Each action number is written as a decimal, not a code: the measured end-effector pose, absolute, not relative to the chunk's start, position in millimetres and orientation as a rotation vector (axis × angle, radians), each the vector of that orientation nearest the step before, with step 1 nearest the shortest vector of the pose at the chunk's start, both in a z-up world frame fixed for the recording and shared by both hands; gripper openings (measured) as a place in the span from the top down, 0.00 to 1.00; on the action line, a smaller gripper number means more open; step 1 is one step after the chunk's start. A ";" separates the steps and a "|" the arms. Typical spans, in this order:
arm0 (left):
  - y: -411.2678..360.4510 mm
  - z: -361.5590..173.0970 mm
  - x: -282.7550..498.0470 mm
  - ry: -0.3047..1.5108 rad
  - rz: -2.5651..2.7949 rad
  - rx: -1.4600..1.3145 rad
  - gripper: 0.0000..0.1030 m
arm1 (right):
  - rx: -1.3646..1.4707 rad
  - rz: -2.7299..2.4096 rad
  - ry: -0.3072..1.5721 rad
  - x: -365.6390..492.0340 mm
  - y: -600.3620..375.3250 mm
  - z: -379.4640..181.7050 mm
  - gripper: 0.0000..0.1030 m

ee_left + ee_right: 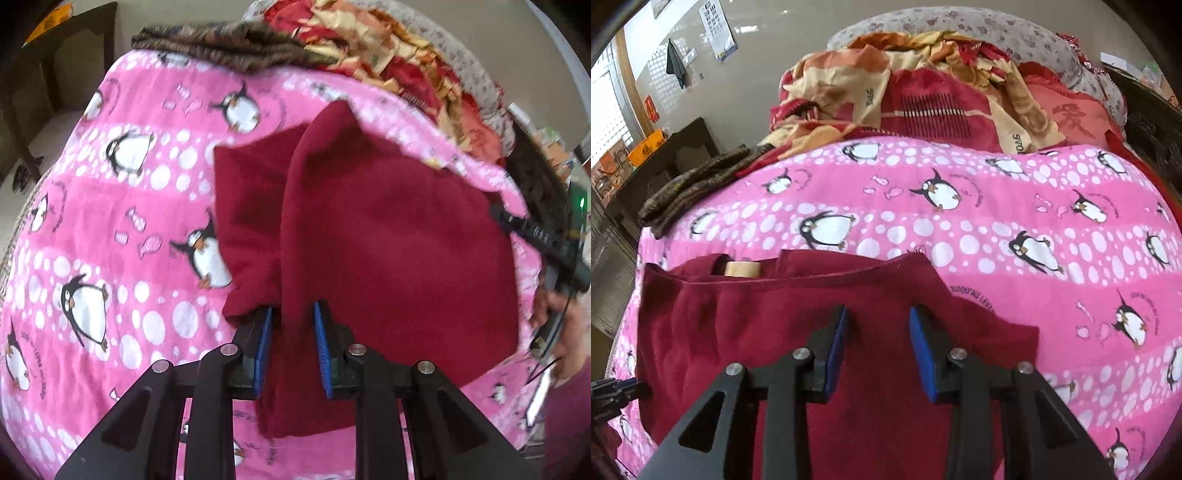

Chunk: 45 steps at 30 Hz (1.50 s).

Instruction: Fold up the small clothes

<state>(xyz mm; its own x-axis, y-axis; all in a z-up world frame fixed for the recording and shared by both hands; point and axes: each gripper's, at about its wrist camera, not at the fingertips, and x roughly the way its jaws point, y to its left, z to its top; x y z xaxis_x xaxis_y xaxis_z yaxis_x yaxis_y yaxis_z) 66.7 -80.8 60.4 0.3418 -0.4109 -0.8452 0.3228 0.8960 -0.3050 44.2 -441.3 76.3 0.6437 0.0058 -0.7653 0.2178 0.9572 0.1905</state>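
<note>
A small dark red garment (388, 236) lies on a pink penguin-print blanket (122, 206). In the left wrist view its left part is folded up in a ridge that runs between my left gripper's (293, 314) blue pads (320, 332); the jaws stand apart with cloth between them. In the right wrist view the same garment (768, 317) spreads under my right gripper (879, 314), which is open just above it. A tan label shows at the garment's neck (740, 268). The right gripper also shows at the right edge of the left wrist view (546, 243).
A brown knitted cloth (690, 184) lies at the blanket's far left. A heap of red and cream bedding (923, 96) and a floral pillow (979, 26) sit behind. Dark furniture (683, 147) stands to the left, off the bed.
</note>
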 end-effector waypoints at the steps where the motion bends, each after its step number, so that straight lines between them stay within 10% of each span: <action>1: -81.4 63.8 68.1 1.121 -0.483 -0.095 0.99 | 0.277 -0.113 0.849 37.6 -437.6 82.4 0.63; 23: -79.2 122.3 73.2 1.013 -0.501 -0.120 0.90 | 0.240 -0.061 0.831 40.4 -425.2 81.8 0.53; 35: -100.5 30.8 188.4 1.101 -0.294 -0.261 0.86 | 0.206 -0.072 0.887 74.3 -428.0 61.1 0.53; 45: -74.2 65.0 129.9 1.041 -0.350 -0.211 0.86 | 0.200 0.006 0.795 54.7 -380.8 112.0 0.53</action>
